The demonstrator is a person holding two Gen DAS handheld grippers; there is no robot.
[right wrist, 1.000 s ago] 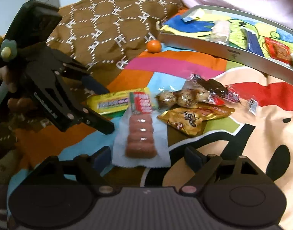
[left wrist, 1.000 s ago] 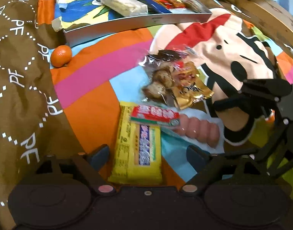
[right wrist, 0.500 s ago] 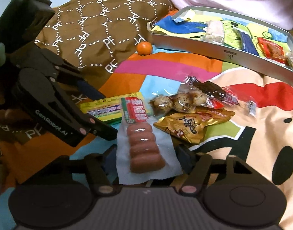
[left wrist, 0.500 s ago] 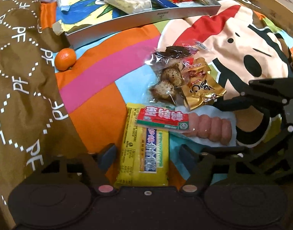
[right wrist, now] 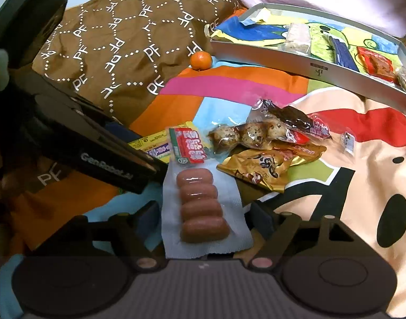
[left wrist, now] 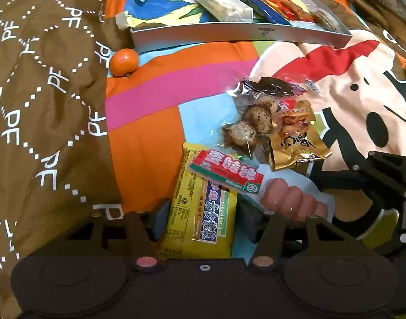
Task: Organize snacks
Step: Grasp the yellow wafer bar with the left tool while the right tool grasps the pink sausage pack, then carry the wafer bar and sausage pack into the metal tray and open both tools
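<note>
A yellow snack bar (left wrist: 200, 212) lies on the colourful blanket between the fingers of my left gripper (left wrist: 203, 218), which is open around it. A clear sausage pack (right wrist: 203, 204) with a red label lies partly over the bar and sits between the fingers of my right gripper (right wrist: 205, 218), also open. The sausage pack also shows in the left wrist view (left wrist: 288, 199). A quail egg pack (right wrist: 245, 133), a gold packet (right wrist: 258, 170) and a dark packet (right wrist: 290, 117) lie just beyond. The left gripper (right wrist: 96, 154) shows in the right wrist view.
A silver tray (left wrist: 240, 33) at the back holds a white bar (left wrist: 221, 4), a blue stick and a red packet. A small orange (left wrist: 123, 62) lies by a brown patterned cloth (left wrist: 43, 93) on the left.
Both grippers have moved forward and down onto the snacks. The yellow bar now sits between the left fingers and the sausage pack between the right fingers, and both gaps have narrowed.
</note>
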